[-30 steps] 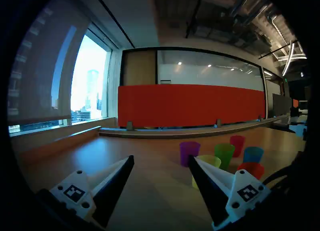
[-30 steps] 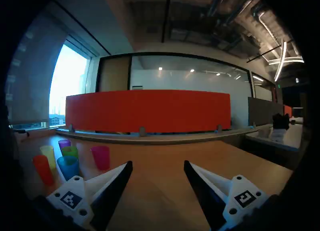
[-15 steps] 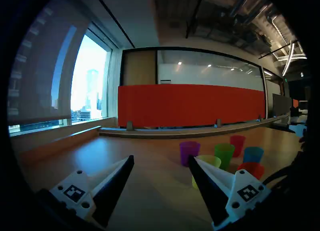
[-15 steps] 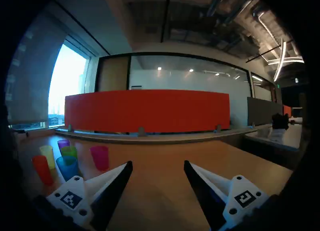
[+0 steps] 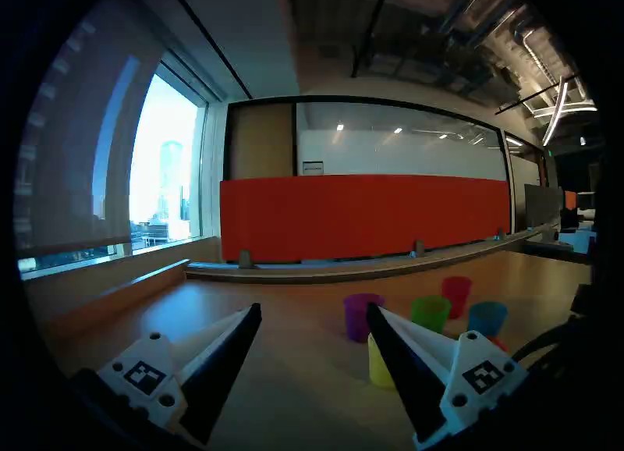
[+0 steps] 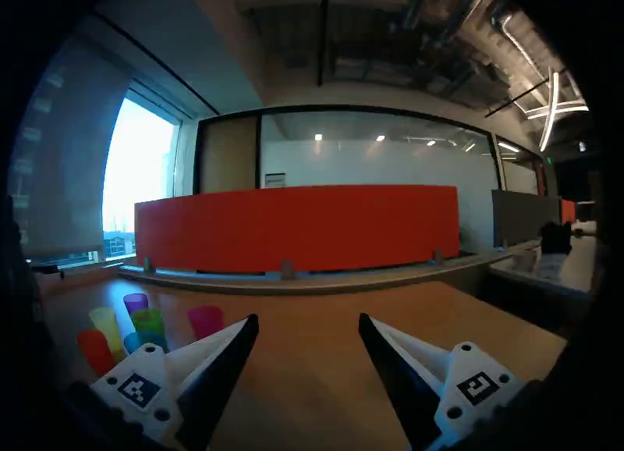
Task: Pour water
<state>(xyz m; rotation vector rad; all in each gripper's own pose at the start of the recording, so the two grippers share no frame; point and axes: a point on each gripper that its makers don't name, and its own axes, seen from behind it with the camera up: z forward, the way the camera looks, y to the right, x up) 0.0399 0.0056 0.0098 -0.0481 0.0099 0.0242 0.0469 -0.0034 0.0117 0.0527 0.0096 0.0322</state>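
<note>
Several coloured plastic cups stand in a cluster on the wooden table (image 5: pixel 296 373). In the left gripper view I see a purple cup (image 5: pixel 359 316), a green cup (image 5: pixel 430 312), a red-pink cup (image 5: pixel 455 292), a blue cup (image 5: pixel 487 317) and a yellow cup (image 5: pixel 378 363) partly behind my right finger. My left gripper (image 5: pixel 313 314) is open and holds nothing, with the cups ahead and to its right. In the right gripper view the cups sit far left: purple (image 6: pixel 136 303), yellow (image 6: pixel 105 327), green (image 6: pixel 147 321), pink (image 6: pixel 205 321), orange-red (image 6: pixel 96 350). My right gripper (image 6: pixel 308 322) is open and holds nothing.
A red partition (image 5: pixel 359 217) runs along the table's far edge, with a glass wall behind it. A bright window (image 5: pixel 160 186) and sill lie to the left. Another desk with dark items (image 6: pixel 554 252) stands at the right.
Both views have tilted up a little, so the cups sit lower in each view. In the right gripper view the blue cup has slipped mostly behind the left finger.
</note>
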